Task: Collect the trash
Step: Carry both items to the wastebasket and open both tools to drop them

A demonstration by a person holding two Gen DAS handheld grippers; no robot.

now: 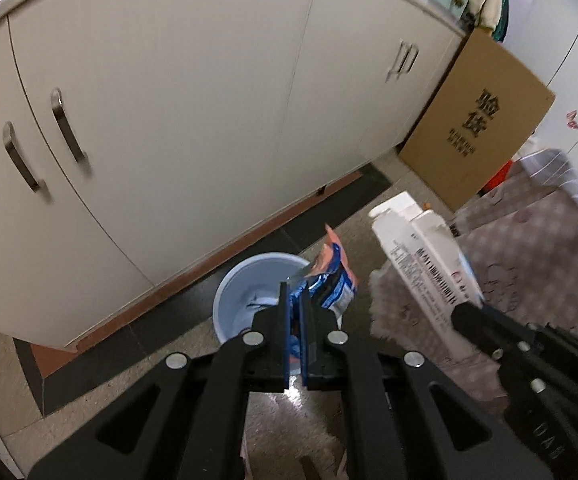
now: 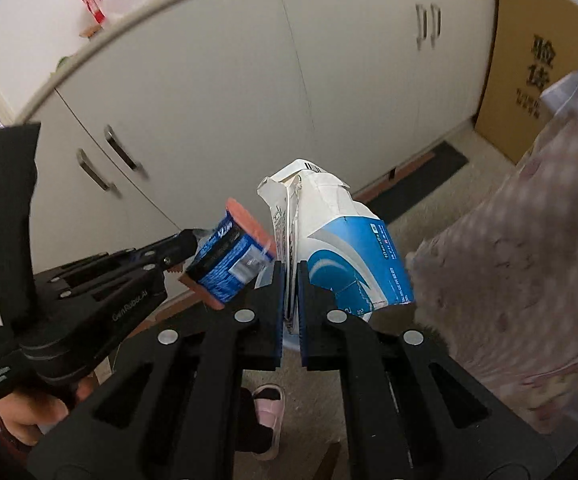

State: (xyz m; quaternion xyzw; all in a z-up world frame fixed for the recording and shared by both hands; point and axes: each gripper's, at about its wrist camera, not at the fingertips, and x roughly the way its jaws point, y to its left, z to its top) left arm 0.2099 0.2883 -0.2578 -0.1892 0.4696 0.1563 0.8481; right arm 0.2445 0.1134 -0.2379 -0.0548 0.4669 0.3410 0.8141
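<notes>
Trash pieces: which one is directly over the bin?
The blue-and-orange snack wrapper in the left tongs, above the pale blue bin; the white carton hangs off to the side.

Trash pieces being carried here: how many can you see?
2. A blue snack wrapper is pinched in the left tool, above the blue bin. A white carton is in the right tool. More may be hidden.

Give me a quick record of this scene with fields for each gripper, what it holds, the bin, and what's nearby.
left gripper: shut on blue snack wrapper
right gripper: shut on white and blue carton
bin: pale blue bucket on the floor, below the wrapper
bin contents: cannot tell
nearby: white cabinet doors, cardboard box, patterned cloth
</notes>
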